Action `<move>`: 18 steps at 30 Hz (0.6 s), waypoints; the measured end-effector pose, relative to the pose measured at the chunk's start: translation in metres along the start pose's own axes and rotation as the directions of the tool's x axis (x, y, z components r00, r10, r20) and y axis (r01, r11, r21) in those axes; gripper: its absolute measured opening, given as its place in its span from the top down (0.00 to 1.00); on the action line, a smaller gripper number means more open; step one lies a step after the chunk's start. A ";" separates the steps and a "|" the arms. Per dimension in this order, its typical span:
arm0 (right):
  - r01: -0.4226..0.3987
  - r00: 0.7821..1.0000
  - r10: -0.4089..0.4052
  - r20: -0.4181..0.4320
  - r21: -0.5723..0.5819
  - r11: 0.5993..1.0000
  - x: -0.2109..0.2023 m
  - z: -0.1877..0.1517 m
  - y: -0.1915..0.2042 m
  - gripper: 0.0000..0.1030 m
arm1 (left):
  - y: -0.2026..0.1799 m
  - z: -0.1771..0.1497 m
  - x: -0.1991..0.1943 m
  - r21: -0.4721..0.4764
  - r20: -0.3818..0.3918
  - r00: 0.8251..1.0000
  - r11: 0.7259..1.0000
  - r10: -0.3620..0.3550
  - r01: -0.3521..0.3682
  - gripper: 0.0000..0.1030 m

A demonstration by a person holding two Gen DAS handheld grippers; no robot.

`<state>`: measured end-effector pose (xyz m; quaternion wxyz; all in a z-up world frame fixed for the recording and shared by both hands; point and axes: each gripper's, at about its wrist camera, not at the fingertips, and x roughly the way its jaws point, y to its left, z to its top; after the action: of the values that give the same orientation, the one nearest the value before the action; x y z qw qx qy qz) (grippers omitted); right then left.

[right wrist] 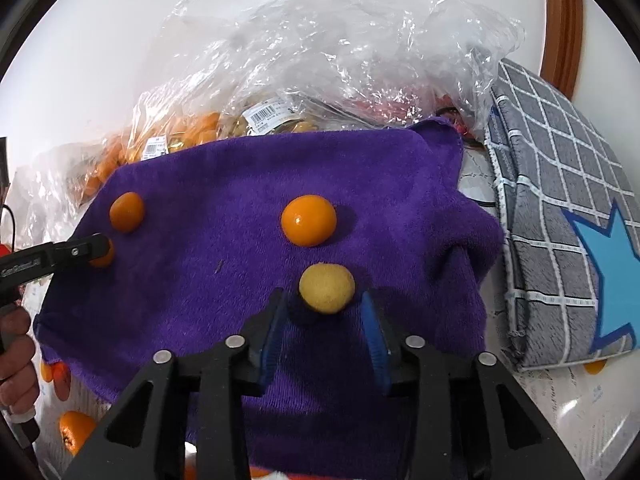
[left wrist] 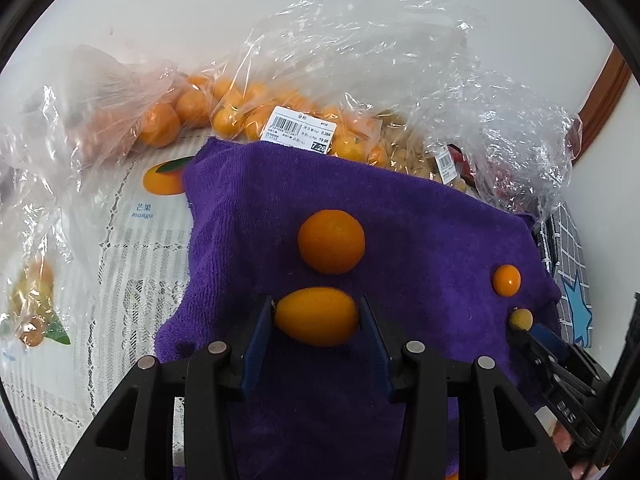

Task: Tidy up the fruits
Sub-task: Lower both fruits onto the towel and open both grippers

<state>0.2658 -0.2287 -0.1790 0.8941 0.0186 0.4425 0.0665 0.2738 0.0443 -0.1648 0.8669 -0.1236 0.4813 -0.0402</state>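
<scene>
Oval orange kumquat [left wrist: 316, 316] lying crosswise btwn left gripper [left wrist: 317, 322] pads, long axis left-right, jaws barely apart, right gripper [right wrist: 325, 312] loosely flanking round yellow fruit [right wrist: 327, 288], purple terry towel [left wrist: 420, 208] beneath.

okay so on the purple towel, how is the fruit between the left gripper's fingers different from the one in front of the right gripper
The oval kumquat at the left hand-held gripper is glossy deep orange; the round fruit at the right hand-held gripper is pale, matte yellow. The kumquat is elongated and lies crosswise; the yellow fruit is nearly spherical. The kumquat nearly fills the gap between the jaws; the yellow fruit leaves space either side. Both rest on the purple towel.
</scene>
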 end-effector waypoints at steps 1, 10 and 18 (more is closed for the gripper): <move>0.008 1.000 -0.008 0.007 -0.005 1.000 -0.005 -0.001 0.000 0.51 | -0.001 0.000 0.000 0.006 -0.007 1.000 1.000 0.001 -0.001 0.52; 0.018 0.995 -0.024 0.101 0.057 0.998 -0.066 -0.018 -0.015 0.40 | 0.000 -0.009 -0.054 -0.018 0.052 0.999 1.000 0.009 -0.008 0.51; -0.039 0.994 0.029 0.106 0.092 0.995 -0.104 -0.041 -0.010 0.45 | 0.004 -0.038 -0.110 -0.011 0.145 0.989 1.000 0.003 -0.001 0.51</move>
<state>0.1722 -0.2535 -0.1226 0.9130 0.0715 0.3972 0.0600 0.1827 0.0622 -0.0939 0.8989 -0.1307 0.4172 -0.0276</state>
